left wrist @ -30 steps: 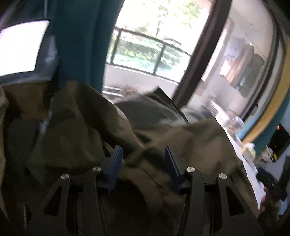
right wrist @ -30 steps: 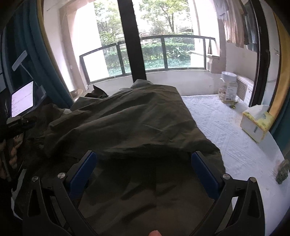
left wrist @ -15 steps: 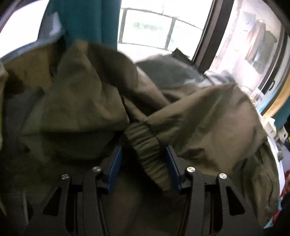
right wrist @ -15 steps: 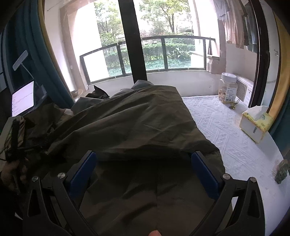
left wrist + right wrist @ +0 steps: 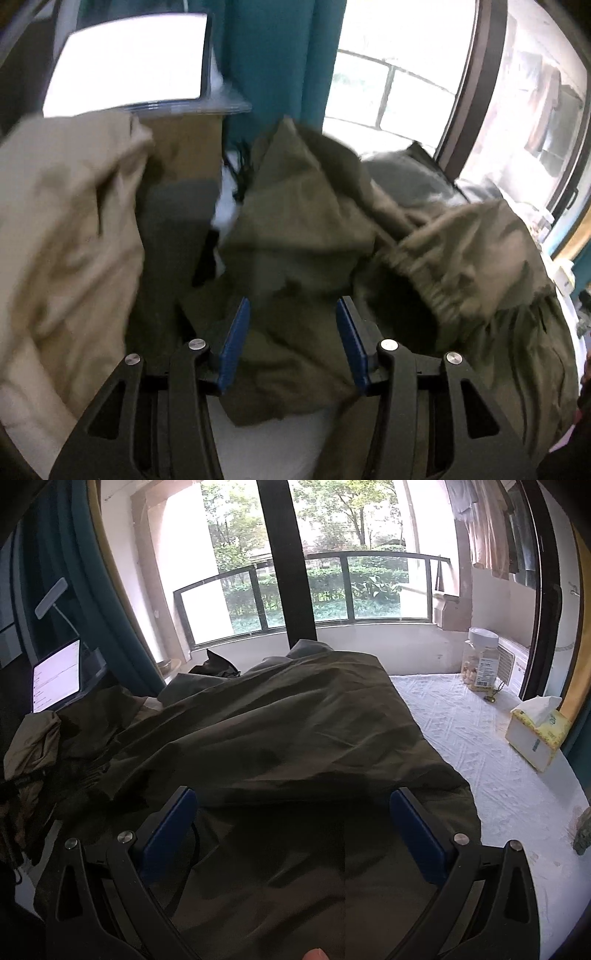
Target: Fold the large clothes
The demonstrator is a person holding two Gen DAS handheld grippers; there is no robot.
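Item: olive jacket [image 5: 295,738], large, spread over the white-clothed table [image 5: 498,760].

Position: directly under and ahead of my right gripper [image 5: 291,834]; long axis runs away from me toward the window.

Loose end: elastic cuff [image 5: 424,280] of the sleeve, just ahead and right of my left gripper [image 5: 291,332], the nearer one.

Left jaws: half open, fabric bunched between them; whether pinched I cannot tell.

Right jaws: spread wide, holding nothing, tilted down over the cloth.
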